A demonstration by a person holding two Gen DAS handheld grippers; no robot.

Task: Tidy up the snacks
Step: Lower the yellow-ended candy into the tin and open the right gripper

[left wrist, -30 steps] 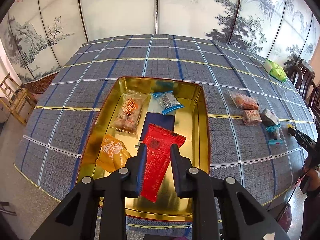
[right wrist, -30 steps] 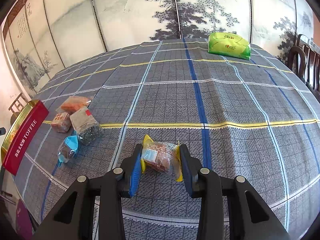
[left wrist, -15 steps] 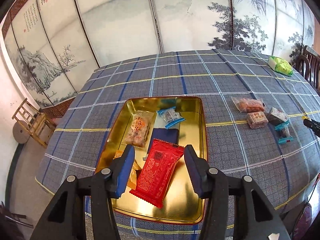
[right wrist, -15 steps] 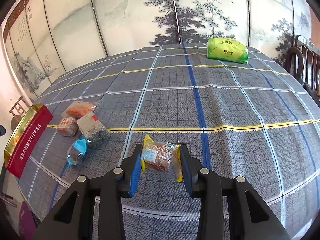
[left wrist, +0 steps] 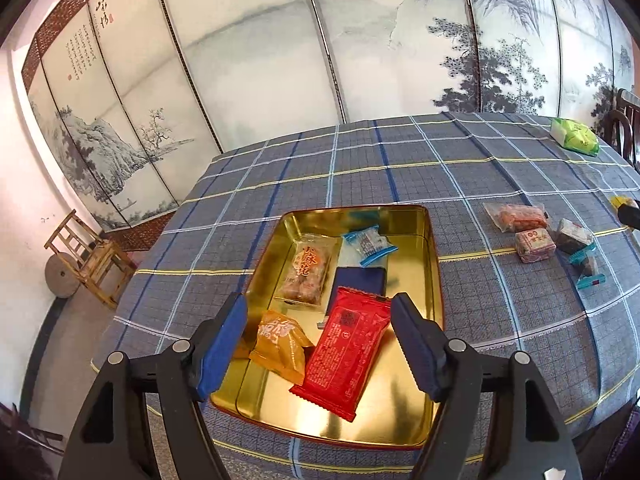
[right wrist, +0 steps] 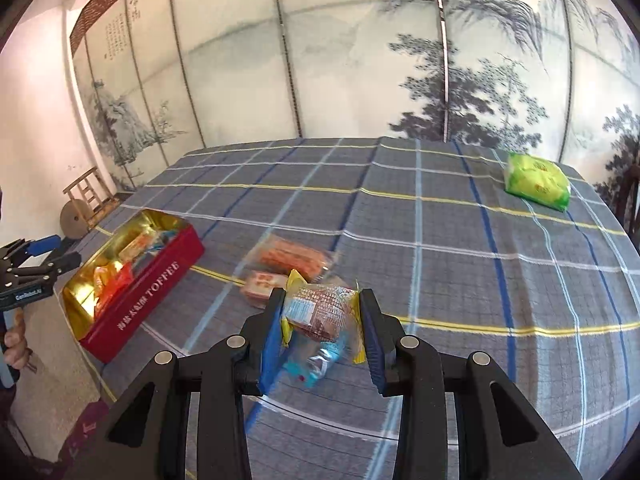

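Observation:
A gold-lined red toffee tin (left wrist: 434, 264) (right wrist: 160, 276) lies on the checked tablecloth. Inside it rest a red packet (left wrist: 344, 350), an orange packet (left wrist: 280, 346), a clear brown-biscuit packet (left wrist: 308, 276), a blue-ended candy (left wrist: 368, 242) and a dark blue packet (left wrist: 360, 282). My left gripper (left wrist: 320, 344) hovers over the tin with its jaws opening; the red packet lies loose below them. My right gripper (right wrist: 320, 326) is shut on a clear yellow-edged snack packet (right wrist: 320, 312), lifted above the cloth.
Loose snacks lie right of the tin: an orange-filled bag (left wrist: 518, 216) (right wrist: 292, 256), a small red-brown block (left wrist: 534, 244) (right wrist: 262, 282), a dark packet (left wrist: 574, 236), blue candies (left wrist: 588, 270) (right wrist: 320, 360). A green bag (left wrist: 574, 140) (right wrist: 536, 180) sits at the far edge. A hand (right wrist: 16, 344) holds the left gripper.
The left jaws have spread and let the red packet drop into the tin, and the gripper pulled back. The right gripper rose and swung left toward the tin with its packet.

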